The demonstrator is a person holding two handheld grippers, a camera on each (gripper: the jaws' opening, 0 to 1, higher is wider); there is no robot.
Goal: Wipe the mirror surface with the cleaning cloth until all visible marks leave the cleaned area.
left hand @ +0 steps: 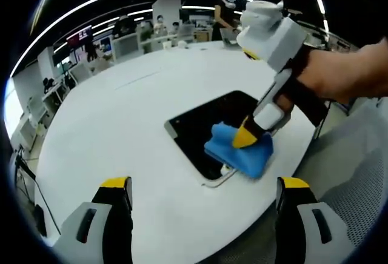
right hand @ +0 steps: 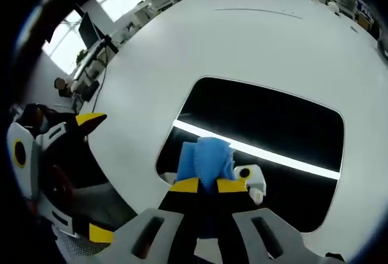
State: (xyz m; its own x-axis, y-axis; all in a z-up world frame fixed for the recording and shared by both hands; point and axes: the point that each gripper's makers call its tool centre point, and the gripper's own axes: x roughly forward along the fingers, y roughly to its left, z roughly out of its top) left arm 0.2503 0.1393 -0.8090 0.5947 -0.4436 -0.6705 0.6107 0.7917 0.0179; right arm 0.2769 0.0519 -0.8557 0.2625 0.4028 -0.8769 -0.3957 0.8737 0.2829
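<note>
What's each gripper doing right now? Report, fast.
Left gripper: open, holding nothing, above the white table.
Right gripper: shut on the blue cleaning cloth, pressing it on the mirror.

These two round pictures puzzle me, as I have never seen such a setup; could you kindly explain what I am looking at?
There is no robot here: a person holds a two-jaw gripper in each hand, and a fisheye camera rides on each one, looking along its jaws.

In the left gripper view, the left gripper rises from the bottom, its yellow-tipped jaws wide apart and holding nothing. Across from it, the person's hand holds the right gripper, which presses a blue cloth onto a dark mirror.

The right gripper view looks down that tool's own jaws, shut on the cloth. The mirror lies flat on a white round table and reflects a ceiling light as a bright stripe. An office shows behind.
</note>
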